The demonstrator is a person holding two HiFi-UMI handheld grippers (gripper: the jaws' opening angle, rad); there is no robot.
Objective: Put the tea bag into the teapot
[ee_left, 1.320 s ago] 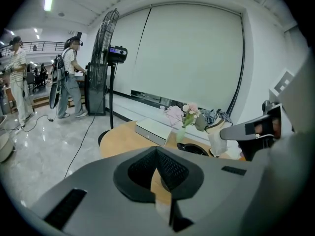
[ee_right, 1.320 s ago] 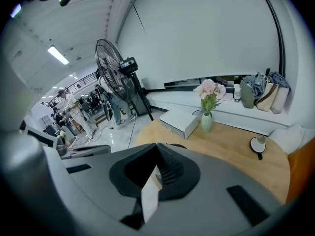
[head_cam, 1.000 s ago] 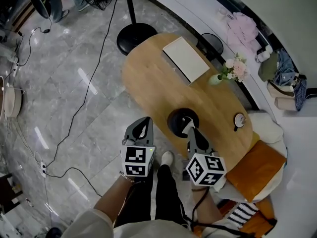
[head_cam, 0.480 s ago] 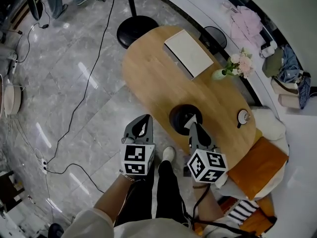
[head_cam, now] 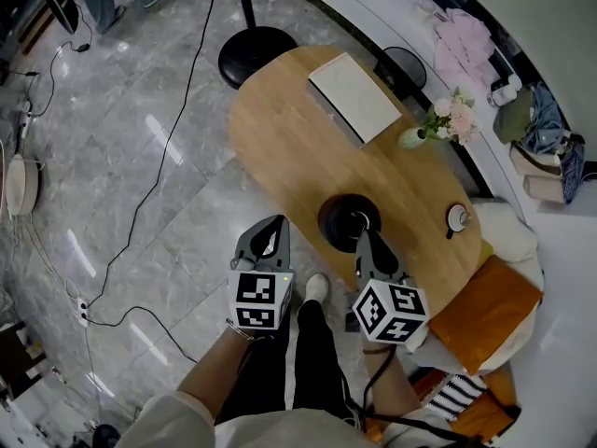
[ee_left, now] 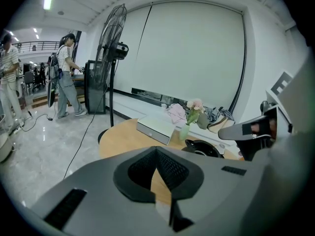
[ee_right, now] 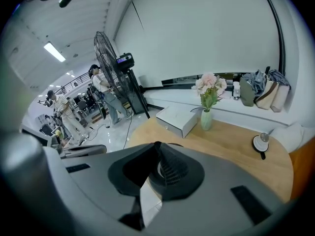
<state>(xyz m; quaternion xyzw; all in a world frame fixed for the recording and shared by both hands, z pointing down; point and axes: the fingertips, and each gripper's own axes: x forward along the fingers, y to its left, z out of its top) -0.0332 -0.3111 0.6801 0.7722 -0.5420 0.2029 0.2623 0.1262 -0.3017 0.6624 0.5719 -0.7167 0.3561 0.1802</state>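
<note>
— Where was the tea bag [ee_right: 146, 196]?

— Pinched in the closed jaws of the right gripper [head_cam: 366, 239]. Only the right gripper view showed it, as a white strip low between them. The head view gave just a pale fleck at the tips, too small to tell.

— And the teapot [head_cam: 340, 220]?

— Black, on the near part of the oval wooden table [head_cam: 280, 147], with the right gripper's tips at its near rim. That gripper's own view hid most of it behind the jaws. The left gripper view showed it plainly, near the vase of flowers [ee_left: 189, 119].

— The left gripper [head_cam: 269, 238]?

— Jaws pressed together on nothing, off the table's edge over the floor [head_cam: 140, 157], beside the right gripper.
</note>
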